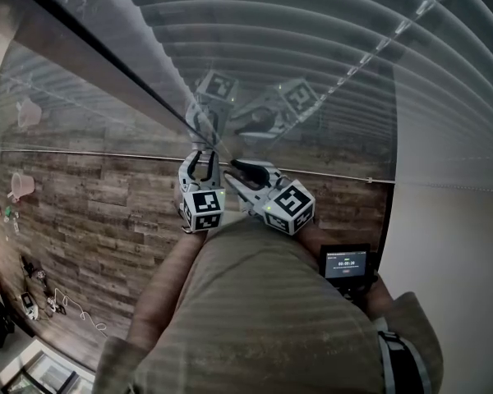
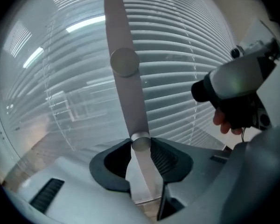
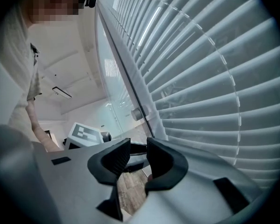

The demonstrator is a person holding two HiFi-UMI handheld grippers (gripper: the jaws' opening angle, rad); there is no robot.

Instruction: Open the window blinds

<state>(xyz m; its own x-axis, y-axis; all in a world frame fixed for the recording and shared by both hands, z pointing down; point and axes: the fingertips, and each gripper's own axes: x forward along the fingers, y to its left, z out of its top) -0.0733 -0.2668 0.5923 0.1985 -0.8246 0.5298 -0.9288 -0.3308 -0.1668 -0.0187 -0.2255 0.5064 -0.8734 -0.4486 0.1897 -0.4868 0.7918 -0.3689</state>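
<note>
Fingers (image 2: 114, 161) of the left gripper (image 2: 141, 146) clamp the wand (image 2: 128, 97) hanging before the mostly shut blinds (image 2: 186, 73), those of the right gripper (image 3: 137, 149) apart and empty; tilting seems in hand, so next calls for rolling the wand.

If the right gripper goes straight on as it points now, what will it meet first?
Most likely the left gripper, whose dark body shows just beyond the right gripper's open jaws; how far apart they are is unclear.
</note>
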